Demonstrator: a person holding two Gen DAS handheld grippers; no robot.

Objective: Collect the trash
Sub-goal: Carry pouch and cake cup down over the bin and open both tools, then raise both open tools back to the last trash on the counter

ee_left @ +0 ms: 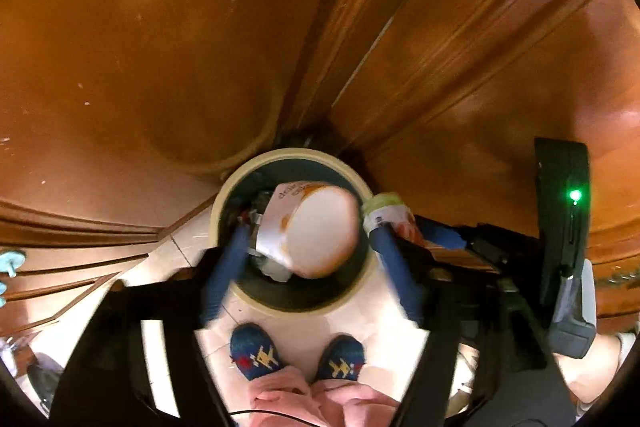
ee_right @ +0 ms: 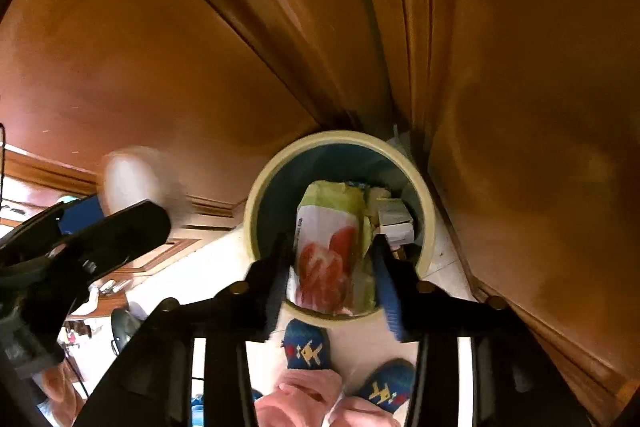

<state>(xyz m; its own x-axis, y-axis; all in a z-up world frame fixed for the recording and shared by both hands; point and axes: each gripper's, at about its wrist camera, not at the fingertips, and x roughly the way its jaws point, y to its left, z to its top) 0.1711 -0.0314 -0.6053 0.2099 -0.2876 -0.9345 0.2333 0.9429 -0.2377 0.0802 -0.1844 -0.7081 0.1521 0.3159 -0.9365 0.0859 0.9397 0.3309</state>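
Only right wrist shows wrapper point(ee_right: 328, 259) in bin point(ee_right: 256, 199).

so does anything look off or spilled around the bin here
Nothing looks spilled. The paper cup and the snack packet sit over the mouth of the bin, between open fingers. The floor tiles by it look clean.

Looks like a room in a home, likely a kitchen. Shown by glossy orange-brown wooden panelled doors point(ee_left: 460, 39) with moulded frames, low cabinet fronts of the same wood point(ee_left: 60, 255), and a pale tiled floor point(ee_left: 304, 331). Also by a round bin with a cream rim and dark teal inside point(ee_right: 256, 211) standing in the corner, holding food packaging, and by blue patterned slippers point(ee_left: 256, 351) below pink trouser legs point(ee_left: 320, 403).
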